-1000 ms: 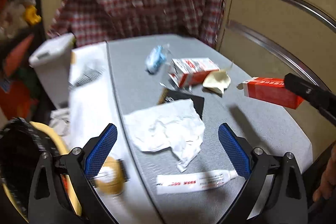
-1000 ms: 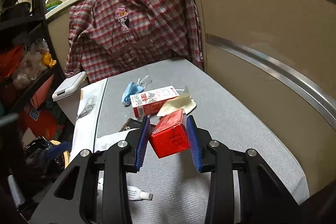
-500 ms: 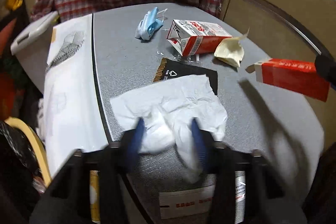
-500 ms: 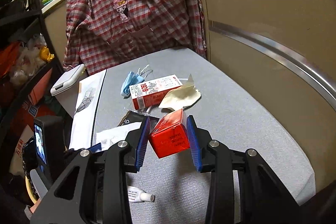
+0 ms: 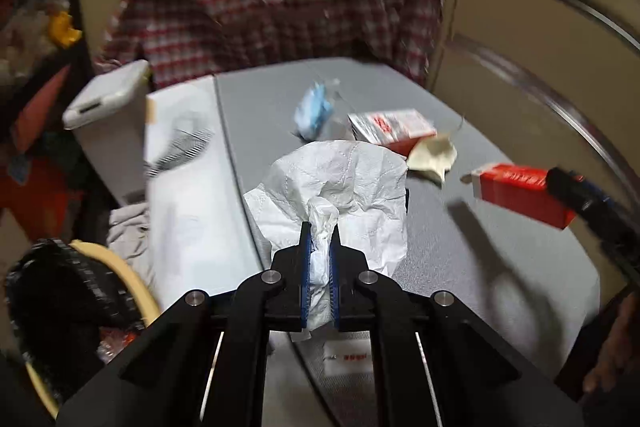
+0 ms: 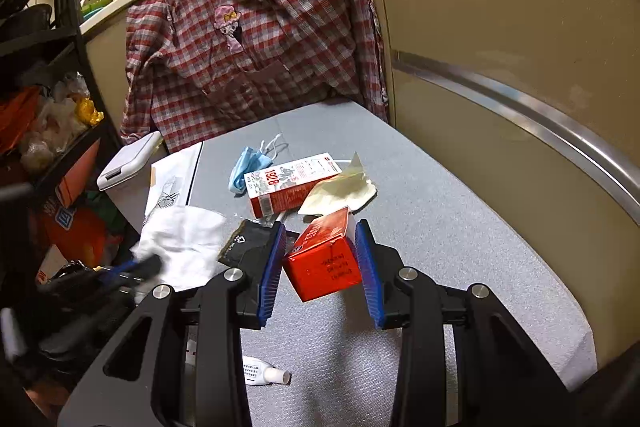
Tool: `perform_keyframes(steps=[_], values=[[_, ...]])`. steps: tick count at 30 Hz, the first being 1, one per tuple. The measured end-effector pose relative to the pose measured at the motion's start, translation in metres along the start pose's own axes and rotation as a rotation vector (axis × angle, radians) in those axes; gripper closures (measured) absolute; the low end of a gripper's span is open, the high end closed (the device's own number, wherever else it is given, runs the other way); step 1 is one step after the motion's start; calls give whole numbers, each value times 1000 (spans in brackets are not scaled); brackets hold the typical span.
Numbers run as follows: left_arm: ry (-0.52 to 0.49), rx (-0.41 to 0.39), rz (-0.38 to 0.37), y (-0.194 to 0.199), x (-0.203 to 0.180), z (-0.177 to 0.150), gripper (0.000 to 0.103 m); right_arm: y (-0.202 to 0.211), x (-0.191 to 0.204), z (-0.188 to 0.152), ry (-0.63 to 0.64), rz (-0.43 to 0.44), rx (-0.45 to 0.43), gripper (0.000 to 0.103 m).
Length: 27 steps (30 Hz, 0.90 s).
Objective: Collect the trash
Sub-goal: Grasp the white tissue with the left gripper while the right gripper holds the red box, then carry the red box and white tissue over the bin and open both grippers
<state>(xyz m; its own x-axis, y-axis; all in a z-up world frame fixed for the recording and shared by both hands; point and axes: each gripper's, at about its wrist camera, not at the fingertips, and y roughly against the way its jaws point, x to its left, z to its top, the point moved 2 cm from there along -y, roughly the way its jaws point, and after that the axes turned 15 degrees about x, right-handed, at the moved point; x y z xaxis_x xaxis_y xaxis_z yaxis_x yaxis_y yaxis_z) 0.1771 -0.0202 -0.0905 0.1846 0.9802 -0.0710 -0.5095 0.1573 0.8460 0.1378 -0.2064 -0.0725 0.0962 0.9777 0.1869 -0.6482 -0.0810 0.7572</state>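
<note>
Between your left tongs (image 5: 319,239), whose blue pads are closing on it, a crumpled white tissue (image 5: 344,183) is standing up off the grey table (image 5: 500,267), its soft creased sheet fanning out beyond the tips. Left of those tongs, a yellow-rimmed bin (image 5: 132,291) with a black liner is sitting low; what is in it is too blurred to tell. Your right tongs (image 6: 320,267) are gripping a small red carton (image 6: 324,259), tilted, its long axis pointing away from you.
</note>
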Motion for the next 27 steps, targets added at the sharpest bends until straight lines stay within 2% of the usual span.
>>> perform_keyframes(steps=[13, 27], values=[[61, -70, 116, 80, 15, -32, 96, 41, 34, -10, 90, 73, -72, 67], [200, -126, 211, 147, 74, -76, 96, 76, 107, -34, 235, 197, -59, 67]])
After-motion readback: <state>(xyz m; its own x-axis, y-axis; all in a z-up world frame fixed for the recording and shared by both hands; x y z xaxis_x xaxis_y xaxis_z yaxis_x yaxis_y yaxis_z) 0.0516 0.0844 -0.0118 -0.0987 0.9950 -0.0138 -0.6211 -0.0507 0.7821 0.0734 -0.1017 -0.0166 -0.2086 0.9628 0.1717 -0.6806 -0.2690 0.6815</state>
